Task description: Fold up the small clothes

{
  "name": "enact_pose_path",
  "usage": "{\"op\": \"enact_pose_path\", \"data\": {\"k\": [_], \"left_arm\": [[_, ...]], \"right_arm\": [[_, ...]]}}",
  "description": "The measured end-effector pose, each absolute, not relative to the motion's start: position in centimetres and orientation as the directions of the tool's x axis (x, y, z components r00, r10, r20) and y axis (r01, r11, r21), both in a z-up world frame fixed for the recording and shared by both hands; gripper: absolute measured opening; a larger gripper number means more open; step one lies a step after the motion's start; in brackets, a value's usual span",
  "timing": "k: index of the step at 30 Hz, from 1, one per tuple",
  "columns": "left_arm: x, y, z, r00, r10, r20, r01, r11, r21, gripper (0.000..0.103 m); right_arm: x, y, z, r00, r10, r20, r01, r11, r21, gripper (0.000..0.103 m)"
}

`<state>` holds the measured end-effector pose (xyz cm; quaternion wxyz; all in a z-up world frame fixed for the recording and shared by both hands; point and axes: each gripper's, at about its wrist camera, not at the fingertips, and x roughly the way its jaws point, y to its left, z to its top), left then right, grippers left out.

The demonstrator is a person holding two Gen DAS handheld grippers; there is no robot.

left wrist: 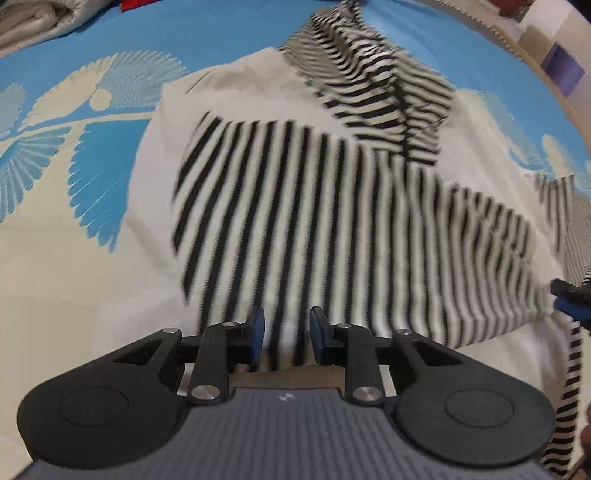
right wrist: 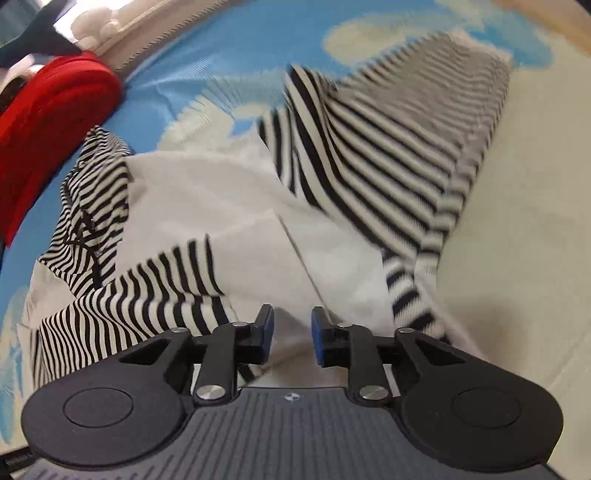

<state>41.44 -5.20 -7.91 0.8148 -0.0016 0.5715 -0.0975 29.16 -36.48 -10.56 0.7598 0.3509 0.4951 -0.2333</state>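
A small black-and-white striped garment (left wrist: 332, 206) with plain white panels lies spread and partly folded on the bed; it also shows in the right wrist view (right wrist: 369, 177). My left gripper (left wrist: 286, 332) hovers over its near striped edge with the jaws apart and nothing between them. My right gripper (right wrist: 291, 332) hovers over the white panel (right wrist: 207, 199) with the jaws apart and empty. A striped sleeve (right wrist: 413, 288) runs down beside its right finger. The right gripper's tip shows at the right edge of the left wrist view (left wrist: 570, 295).
The bed has a blue and cream feather-print cover (left wrist: 74, 155). A red padded item (right wrist: 48, 140) lies at the far left of the right wrist view. A folded pale quilt (left wrist: 37, 22) lies at the far left corner.
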Motion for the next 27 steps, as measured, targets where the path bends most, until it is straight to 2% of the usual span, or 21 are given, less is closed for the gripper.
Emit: {"op": "enact_pose_path", "data": {"k": [3,6,10,16,20,22,27], "left_arm": [[41.3,-6.2,-9.2,0.301,-0.159,-0.940,0.187,0.977,-0.105,0.036],[41.2,-6.9,-9.6,0.305,-0.116,-0.945,0.185,0.981,-0.061,0.036],[40.8,-7.8,-7.2,0.366,-0.154,-0.918,0.189,0.978,-0.088,0.037],[39.4,-10.4,-5.8,0.437,-0.154,-0.886,0.239,0.970,-0.050,0.037],[38.6,-12.0,-4.2,0.497,-0.187,-0.848,0.266,0.962,-0.057,0.038],[38.3,-12.6,-3.8,0.521,-0.197,-0.831,0.283,0.958,-0.050,0.039],[38.5,-12.9,-4.0,0.517,-0.202,-0.832,0.292,0.955,-0.050,0.039]], "right_arm": [[29.2,-36.6,-10.9,0.381,0.016,-0.924,0.692,0.658,0.297,0.047],[28.7,-37.2,-11.5,0.350,0.016,-0.937,0.722,0.633,0.280,0.046],[28.6,-38.4,-9.5,0.421,-0.032,-0.906,0.699,0.648,0.302,0.047],[27.6,-43.9,-8.1,0.485,-0.122,-0.866,0.719,0.620,0.315,0.047],[25.5,-49.4,-8.6,0.486,-0.210,-0.849,0.770,0.562,0.302,0.047],[24.7,-51.8,-9.0,0.481,-0.256,-0.838,0.786,0.549,0.284,0.042],[23.6,-56.7,-11.8,0.462,-0.313,-0.830,0.834,0.472,0.286,0.041]]}}
